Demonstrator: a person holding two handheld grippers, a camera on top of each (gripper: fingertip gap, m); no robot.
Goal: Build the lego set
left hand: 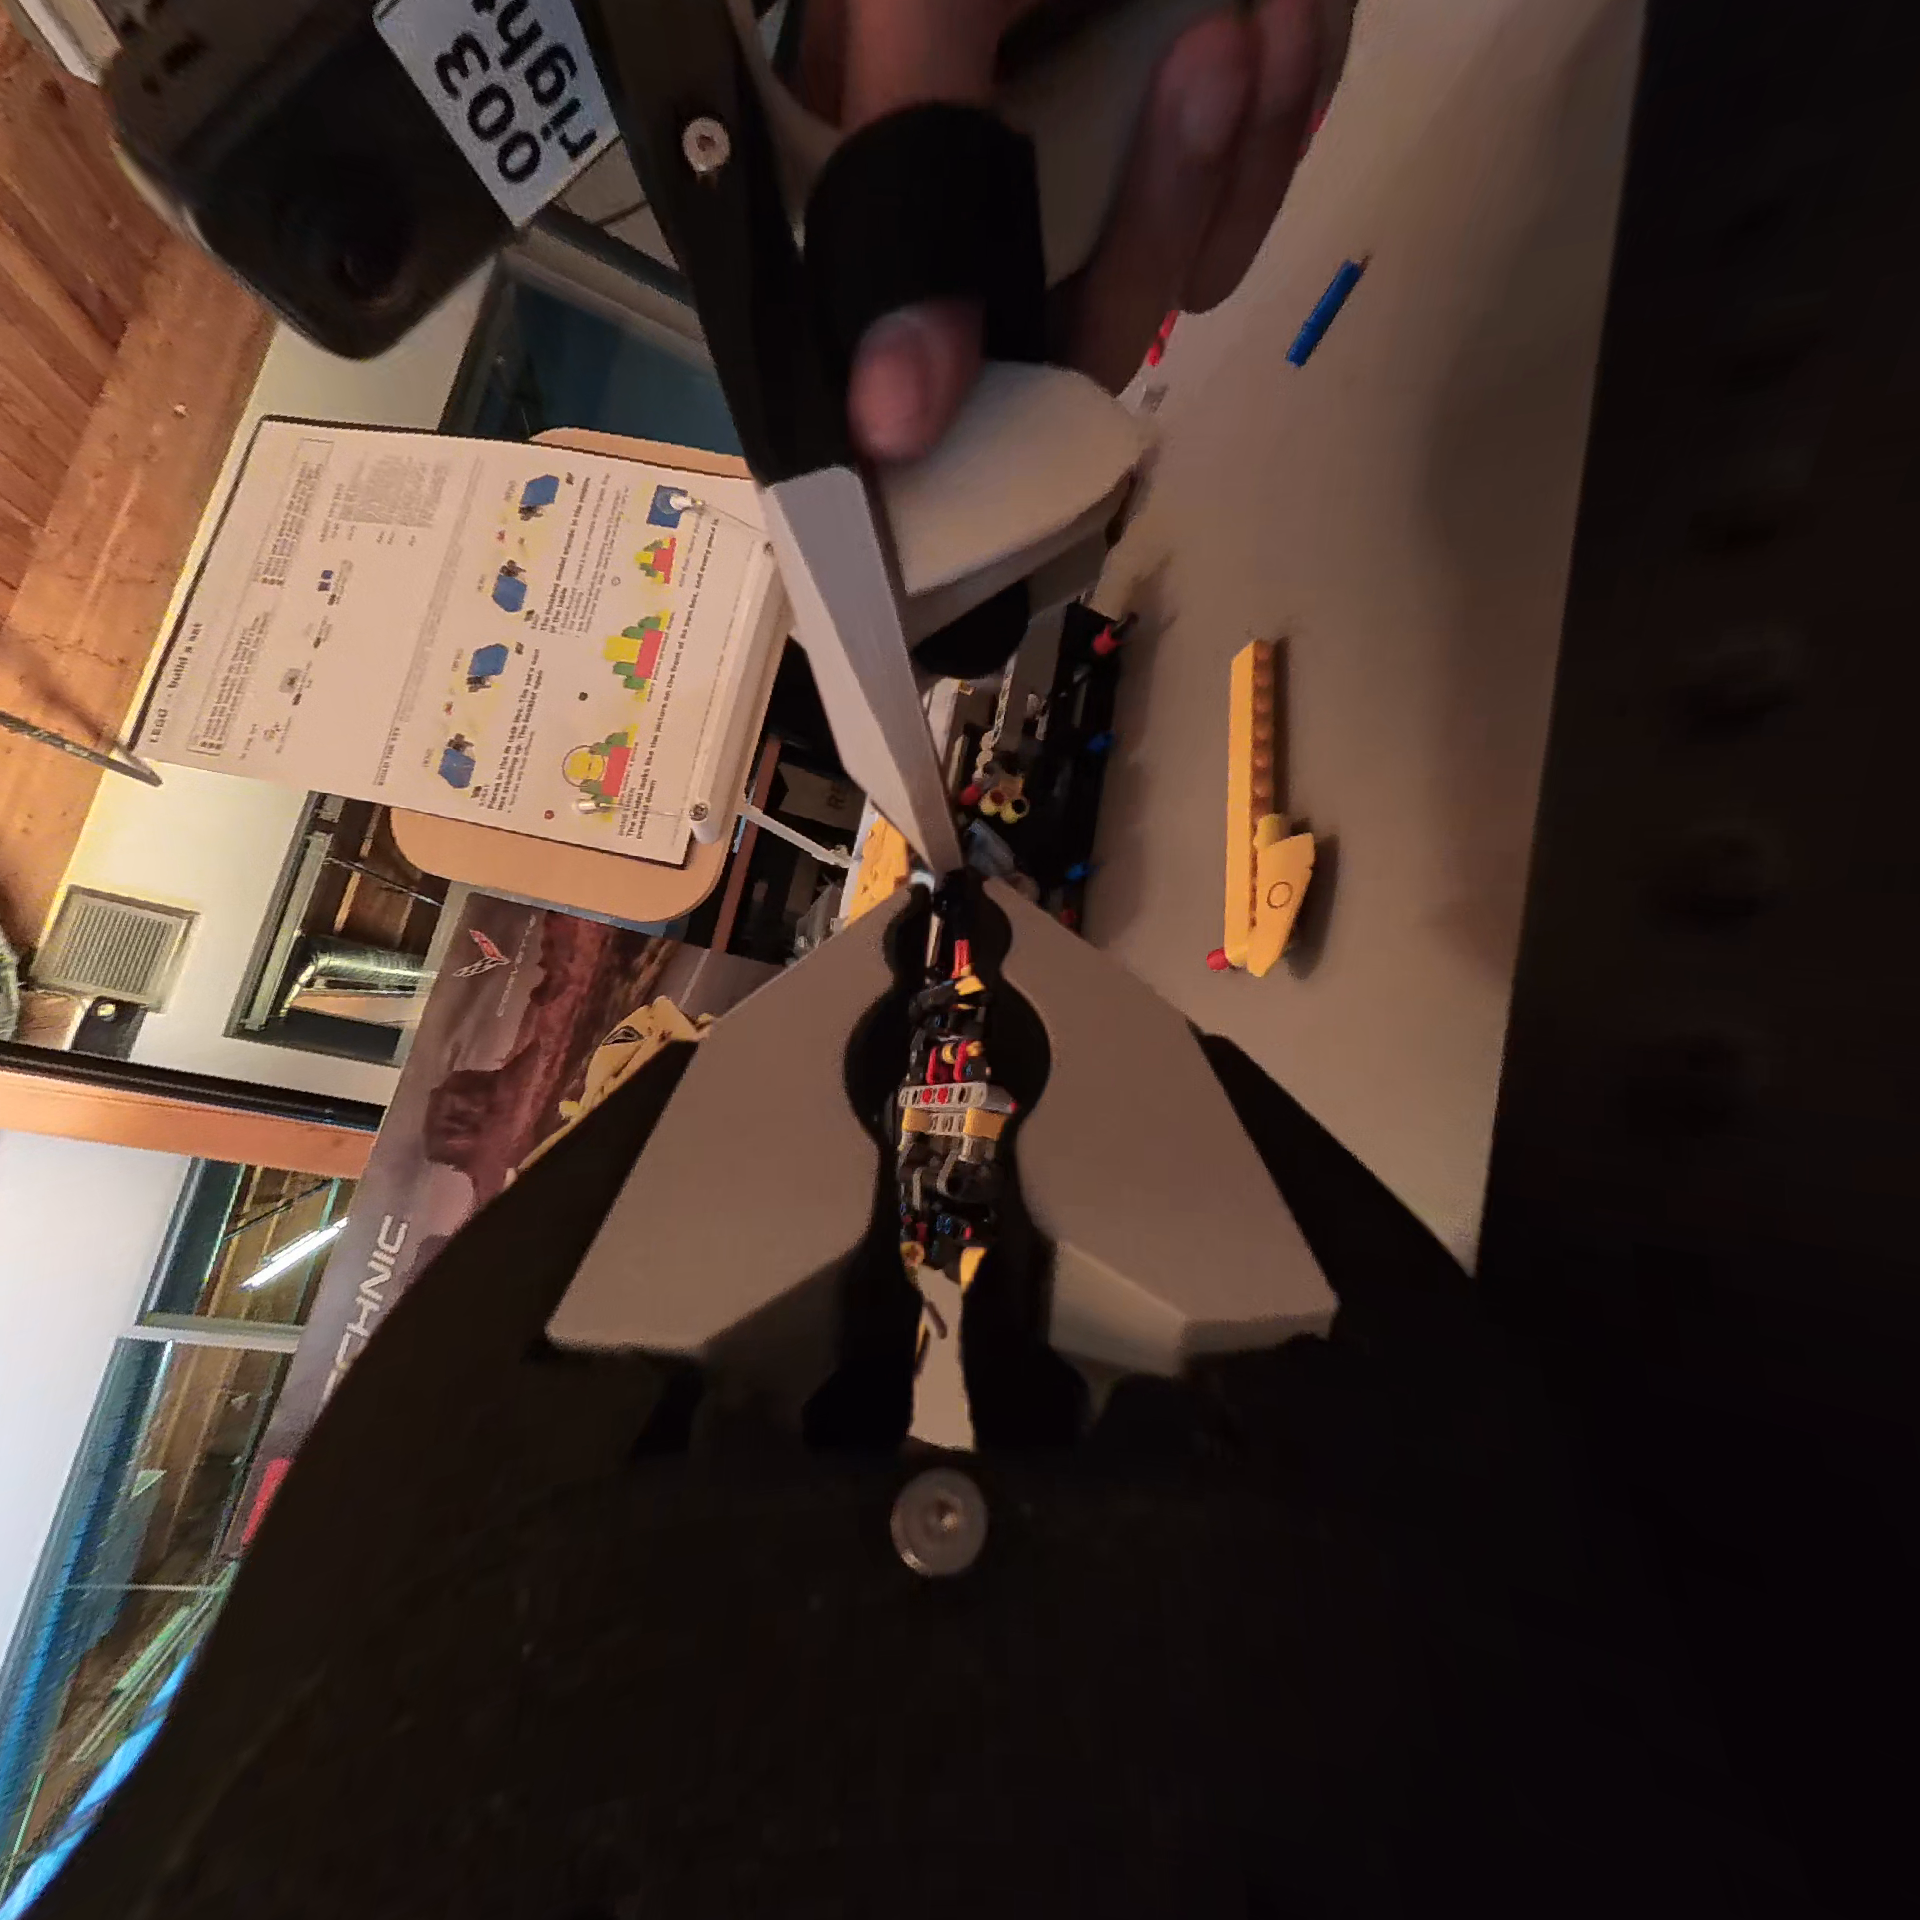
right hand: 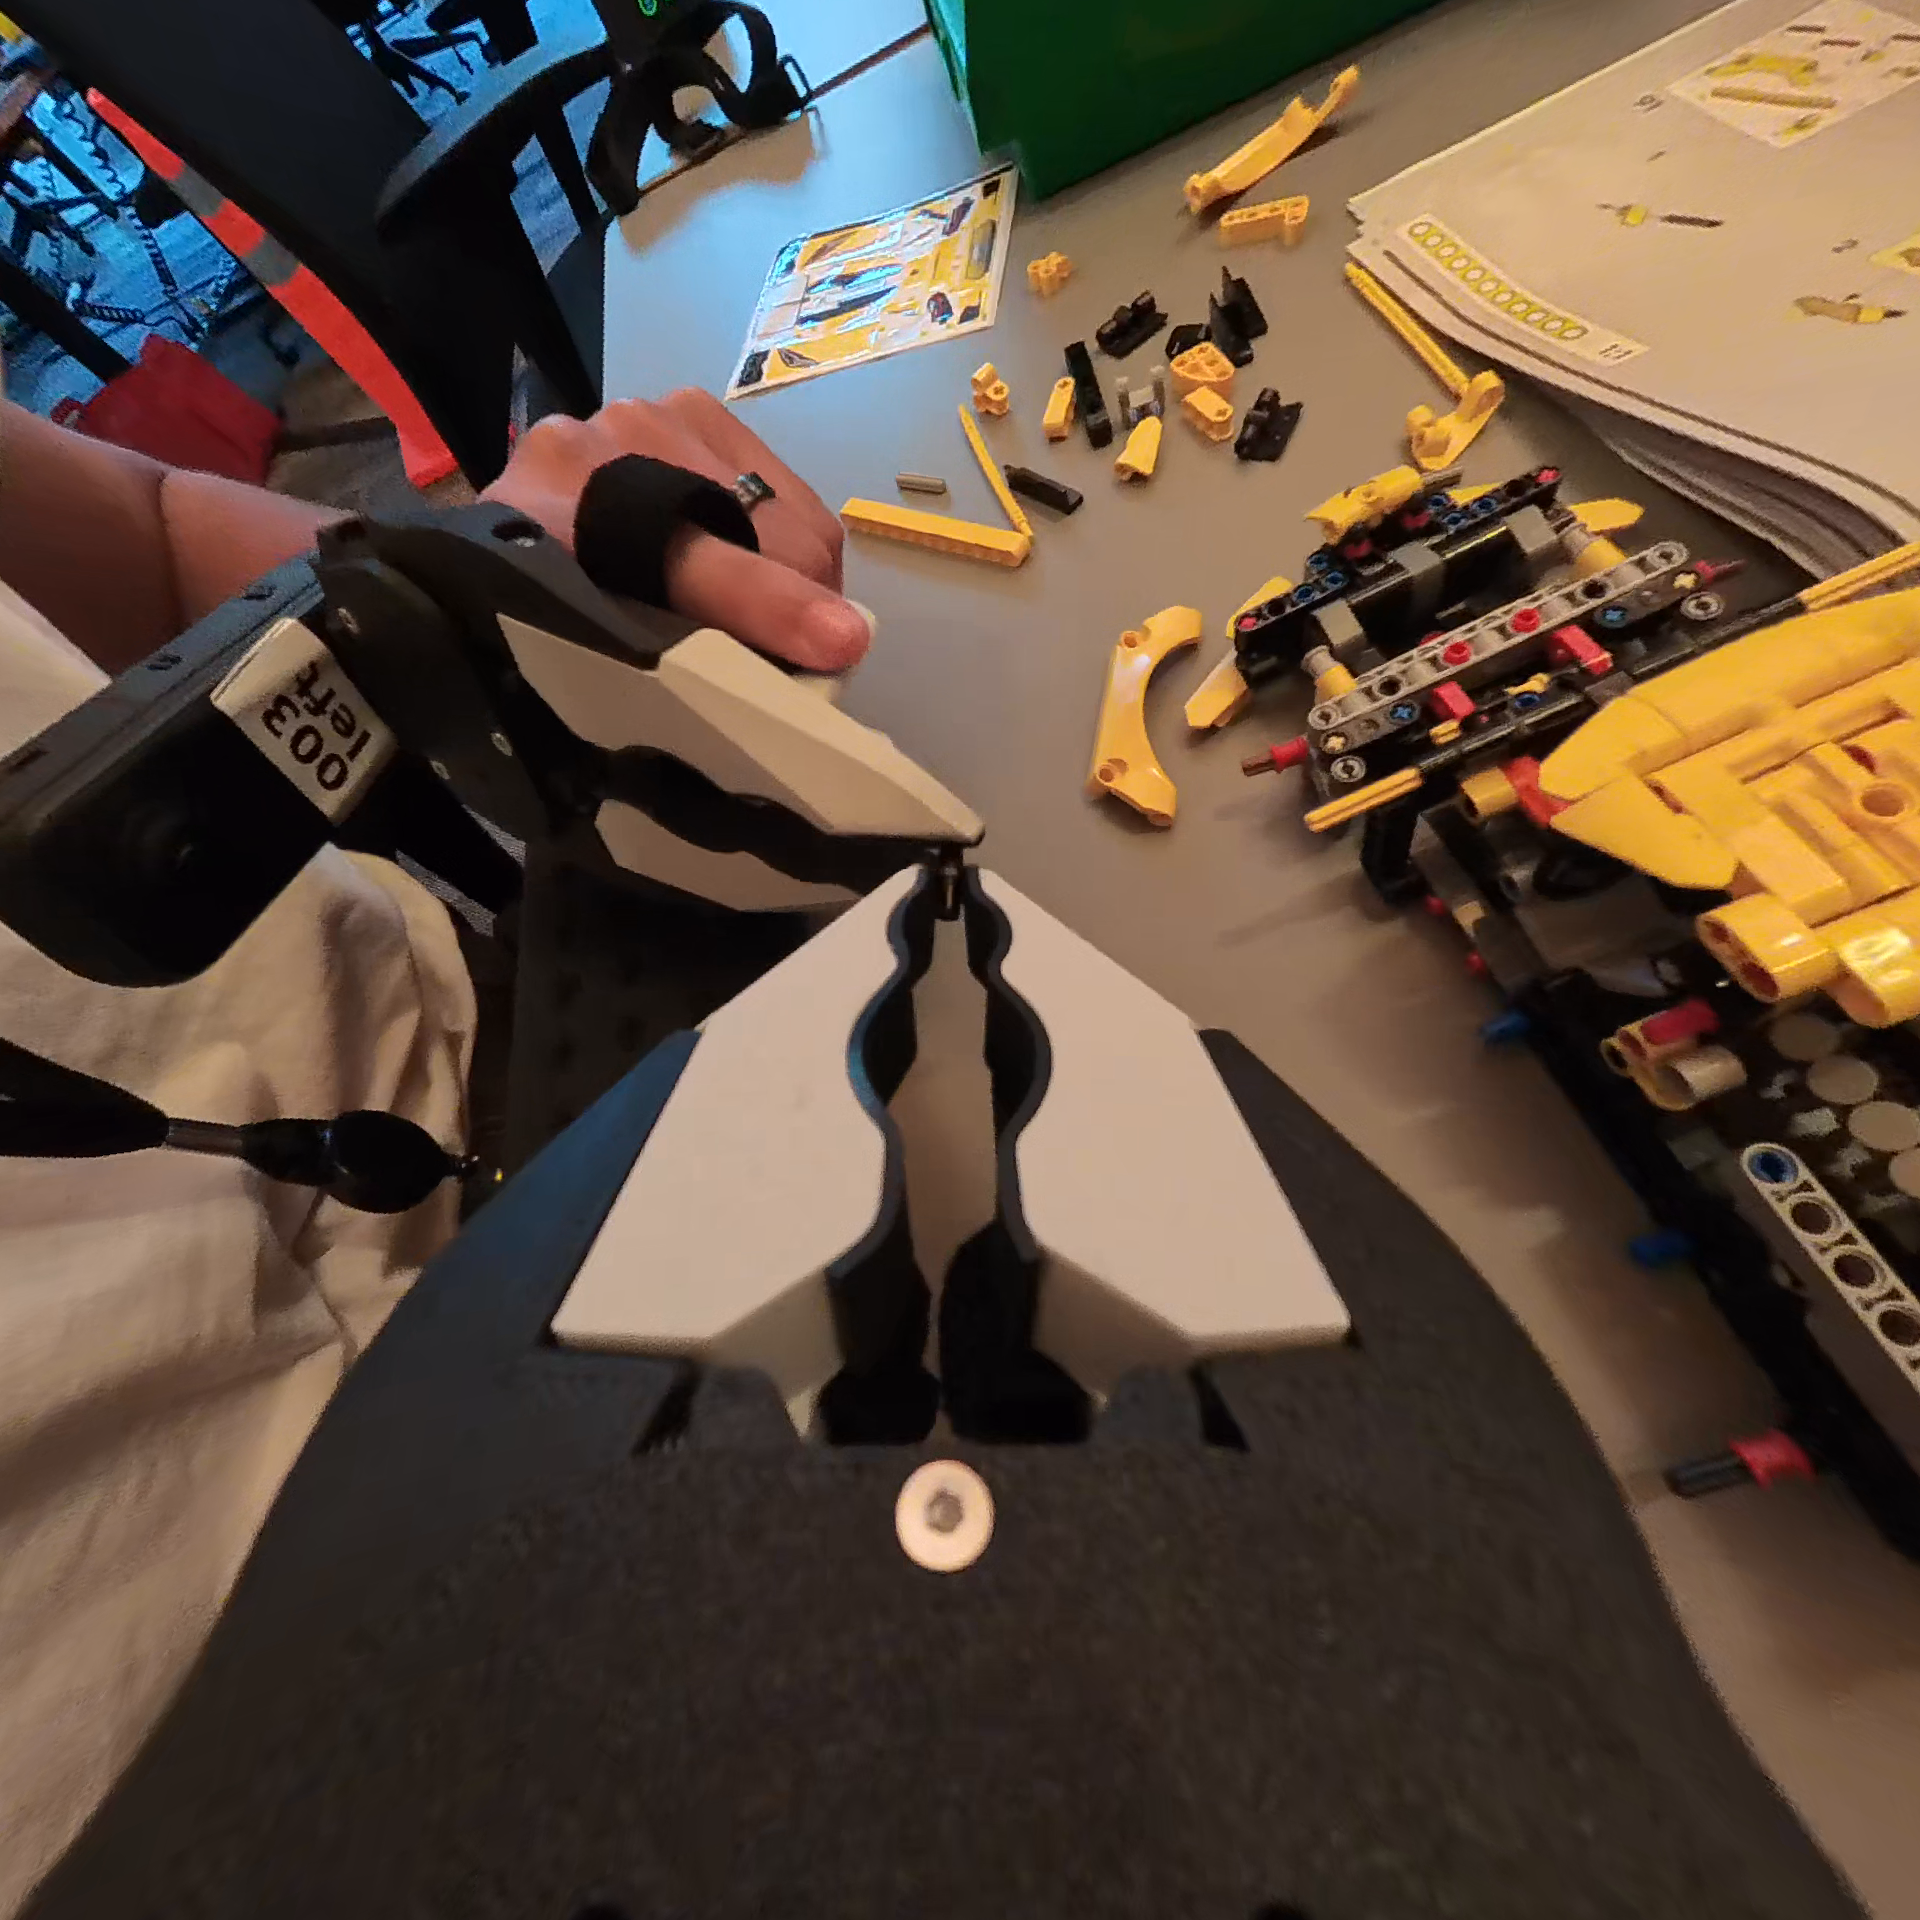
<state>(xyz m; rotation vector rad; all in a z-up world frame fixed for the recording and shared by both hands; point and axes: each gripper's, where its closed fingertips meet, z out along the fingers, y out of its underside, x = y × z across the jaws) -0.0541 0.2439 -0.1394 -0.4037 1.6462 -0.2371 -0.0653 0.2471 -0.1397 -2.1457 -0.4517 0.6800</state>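
My right gripper (right hand: 948, 883) and left gripper (right hand: 961, 831) meet tip to tip above the table (right hand: 1039, 675), both pinched nearly closed on one tiny dark pin (right hand: 948, 891), mine from below, the left from ten o'clock. The table is grey and matte. The half-built car (right hand: 1621, 748), yellow over black, sits at three o'clock, well apart from the pin. Loose parts (right hand: 1143, 395) scatter at one o'clock, a sticker sheet (right hand: 883, 281) at twelve, a manual (right hand: 1662, 239) and a green box (right hand: 1122, 83) at the far edge. In the left wrist view a yellow beam (left hand: 1257, 800) lies alone on the table at two o'clock; a set box (left hand: 499, 1091) and an instruction sheet (left hand: 468, 634) stand at the far side before a wall with wood panelling (left hand: 94, 343) and a vent (left hand: 109, 945).
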